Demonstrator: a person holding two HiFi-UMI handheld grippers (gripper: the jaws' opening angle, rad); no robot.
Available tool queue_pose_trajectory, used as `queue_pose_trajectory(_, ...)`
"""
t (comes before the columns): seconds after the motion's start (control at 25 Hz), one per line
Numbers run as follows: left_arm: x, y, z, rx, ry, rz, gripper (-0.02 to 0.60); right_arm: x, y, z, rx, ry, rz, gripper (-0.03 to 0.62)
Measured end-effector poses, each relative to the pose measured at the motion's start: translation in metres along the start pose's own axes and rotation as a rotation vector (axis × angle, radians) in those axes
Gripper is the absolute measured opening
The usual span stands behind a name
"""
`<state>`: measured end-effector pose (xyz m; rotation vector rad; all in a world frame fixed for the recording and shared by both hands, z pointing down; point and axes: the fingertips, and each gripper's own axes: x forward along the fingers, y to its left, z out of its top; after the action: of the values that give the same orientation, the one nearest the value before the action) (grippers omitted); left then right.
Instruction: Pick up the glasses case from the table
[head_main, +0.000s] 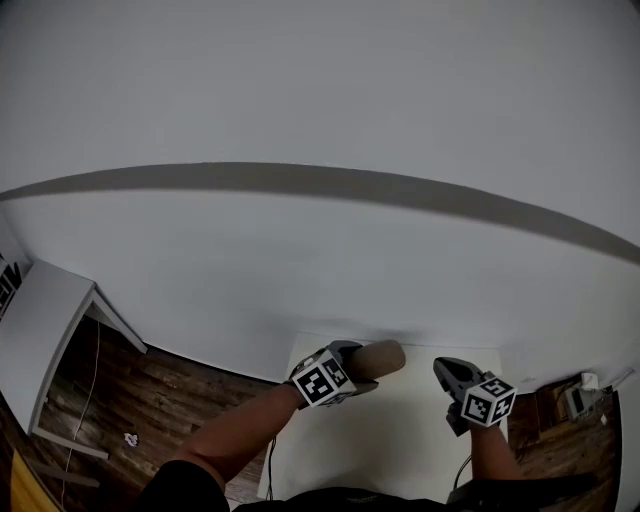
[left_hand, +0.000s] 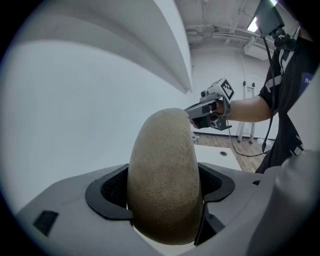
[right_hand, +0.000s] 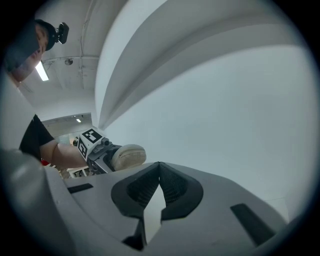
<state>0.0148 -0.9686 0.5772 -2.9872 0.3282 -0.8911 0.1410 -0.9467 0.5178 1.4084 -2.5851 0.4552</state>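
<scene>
The glasses case (head_main: 381, 357) is a tan, rounded, grainy-surfaced case. My left gripper (head_main: 368, 368) is shut on it and holds it up in the air above the white table (head_main: 400, 440). In the left gripper view the case (left_hand: 165, 175) stands between both jaws and fills the middle. My right gripper (head_main: 447, 372) hovers to the right of the case, apart from it, with its jaws closed together and nothing between them (right_hand: 159, 172). From the right gripper view, the case (right_hand: 129, 155) sticks out of the left gripper at the left.
A plain white wall (head_main: 320, 250) rises close behind the table. Dark wooden floor (head_main: 150, 400) lies on both sides. A white desk (head_main: 40, 330) stands at the far left, and a small white device with cables (head_main: 580, 398) lies on the floor at right.
</scene>
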Motion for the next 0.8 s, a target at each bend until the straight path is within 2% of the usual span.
queue_pose_trajectory(0.28, -0.044, -0.058, 0.030, -0.002, -0.059, 0.048, 0.402, -0.074, 0.017, 0.009, -0.019, -0.012, 0.013, -0.002)
queue_pose_trajectory(0.44, -0.055, -0.106, 0.048, 0.004, -0.083, 0.123, 0.402, -0.127, 0.012, 0.007, -0.040, -0.017, 0.034, -0.002)
queue_pose_trajectory(0.64, -0.056, -0.163, 0.066, -0.112, -0.165, 0.196, 0.402, -0.186, 0.006, 0.000, -0.075, -0.013, 0.091, -0.002)
queue_pose_trajectory(0.8, -0.052, -0.210, 0.088, -0.190, -0.230, 0.220, 0.402, -0.238, -0.002, 0.001, -0.107, -0.018, 0.126, -0.002)
